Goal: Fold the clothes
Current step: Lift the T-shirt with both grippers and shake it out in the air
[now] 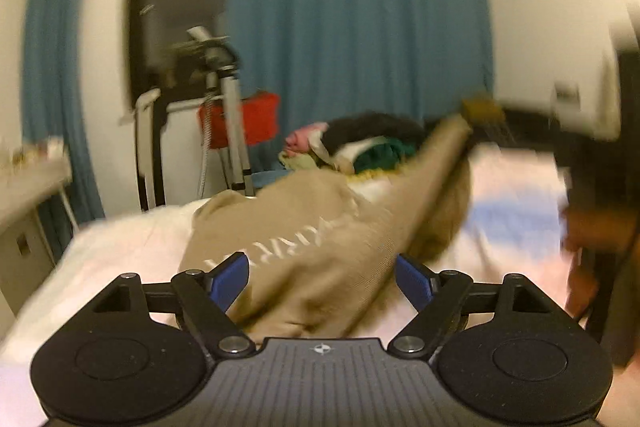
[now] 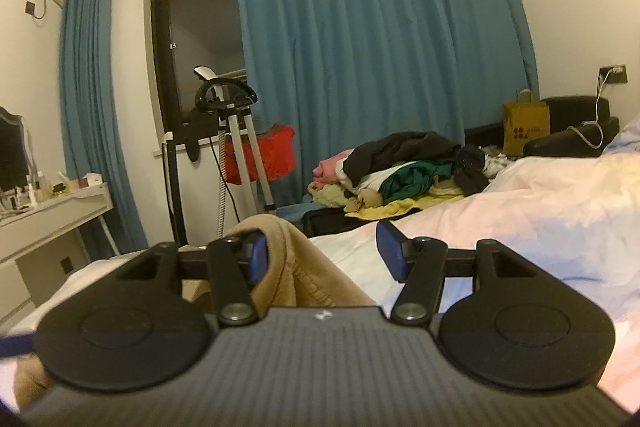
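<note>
The tan knitted sweater (image 1: 304, 251) is lying diagonally on the white bed (image 1: 120, 251), running up-right between the left tongs (image 1: 322, 277), which are gaping wide and holding nothing, while the right tongs (image 2: 320, 251) are likewise hanging open and empty with a sweater fold (image 2: 288, 259) sitting against their left finger (image 2: 256, 255).

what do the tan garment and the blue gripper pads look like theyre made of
The tan garment: soft knit, likely cotton fleece; it drapes in thick folds, with a ribbed hem and pale printed lettering. The left gripper pads: matte blue, probably rubber or plastic; blur leaves it open.

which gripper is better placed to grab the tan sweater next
Right, probably. The right gripper is open with a fold of the tan sweater between its fingers. The left gripper is open too, but the blurred view suggests it's not steady.
</note>
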